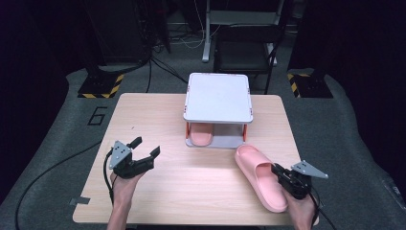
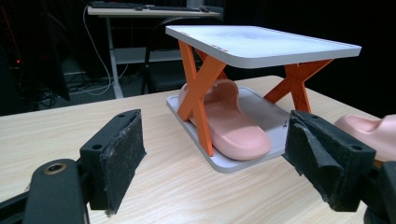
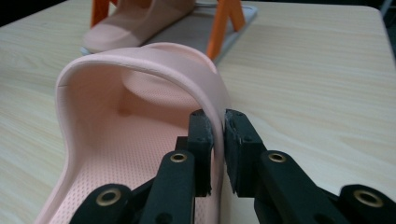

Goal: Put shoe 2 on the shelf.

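Right gripper (image 3: 218,135) clamped on loose slipper's (image 1: 261,175) strap before rack (image 1: 219,98); left gripper (image 1: 143,151) apart, clear of stowed slipper (image 2: 233,126).

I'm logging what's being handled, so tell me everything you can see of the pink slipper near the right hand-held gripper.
The pink rubbery foam slide slipper is one moulded piece, with a broad strap arched over a fine-dimpled footbed. It lies sole-down on the light wooden table, toe toward the white two-tier shoe rack with orange legs. The right hand-held gripper is shut on the strap's edge.
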